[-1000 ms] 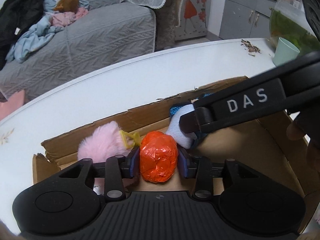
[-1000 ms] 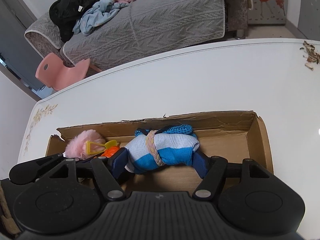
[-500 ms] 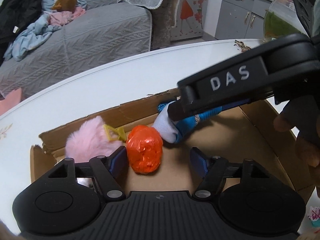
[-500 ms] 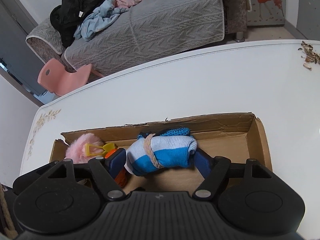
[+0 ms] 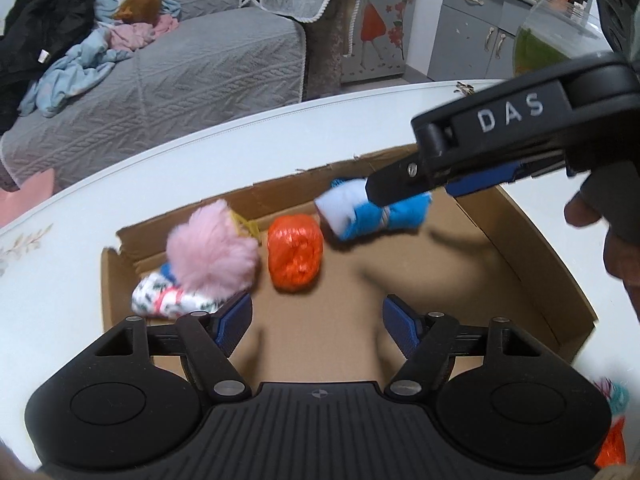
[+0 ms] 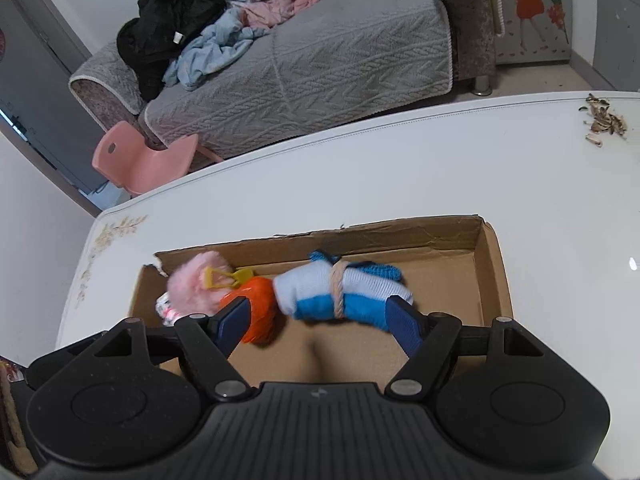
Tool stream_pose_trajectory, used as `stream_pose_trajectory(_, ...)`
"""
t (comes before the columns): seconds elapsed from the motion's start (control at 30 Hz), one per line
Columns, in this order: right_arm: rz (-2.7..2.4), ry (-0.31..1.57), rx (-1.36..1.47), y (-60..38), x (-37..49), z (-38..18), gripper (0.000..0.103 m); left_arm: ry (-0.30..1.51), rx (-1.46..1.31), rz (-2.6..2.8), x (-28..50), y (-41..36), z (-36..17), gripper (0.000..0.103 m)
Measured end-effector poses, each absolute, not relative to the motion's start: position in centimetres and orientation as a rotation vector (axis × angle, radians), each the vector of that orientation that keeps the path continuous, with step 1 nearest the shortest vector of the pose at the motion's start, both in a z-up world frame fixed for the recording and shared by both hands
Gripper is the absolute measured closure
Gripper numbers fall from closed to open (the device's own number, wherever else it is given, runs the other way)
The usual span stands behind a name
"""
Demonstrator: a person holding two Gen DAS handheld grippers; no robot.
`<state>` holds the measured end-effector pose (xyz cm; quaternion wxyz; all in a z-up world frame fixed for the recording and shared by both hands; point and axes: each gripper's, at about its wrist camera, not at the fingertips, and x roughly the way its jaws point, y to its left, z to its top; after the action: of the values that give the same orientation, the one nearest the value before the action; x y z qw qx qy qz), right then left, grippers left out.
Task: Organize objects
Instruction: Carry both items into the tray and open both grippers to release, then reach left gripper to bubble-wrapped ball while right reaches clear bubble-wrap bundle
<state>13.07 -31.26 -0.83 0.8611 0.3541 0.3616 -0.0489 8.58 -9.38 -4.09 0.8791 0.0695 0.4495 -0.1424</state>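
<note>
From the left wrist, the left gripper (image 5: 316,320) is opening, nothing between its jaws; the orange ball (image 5: 295,255) lies in the cardboard box (image 5: 532,264) beside the pink pompom (image 5: 212,252). From the right wrist, the right gripper (image 6: 320,320) stands spread over the blue-and-white sock bundle (image 6: 340,290), apparently released, so items sit side by side.

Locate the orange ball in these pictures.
The orange ball lies in the cardboard box, between the pink pompom on its left and the blue-white sock bundle.

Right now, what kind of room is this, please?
Most likely a home living room: a grey sofa heaped with clothes, a small pink chair, and a white table bearing a cardboard box.
</note>
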Motion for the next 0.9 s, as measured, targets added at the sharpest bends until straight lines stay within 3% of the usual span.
stream_pose_trajectory(0.6,0.050,0.797,0.671,-25.0,3.7,0.6,0.027,1.117,0.063,-0.278,-1.3,-3.6,-2.4,0.021)
stream_pose_trajectory(0.9,0.092,0.928,0.522,-19.1,4.7,-2.0,0.030,1.143,-0.027,-0.236,-3.1,-2.5,-2.9,0.020)
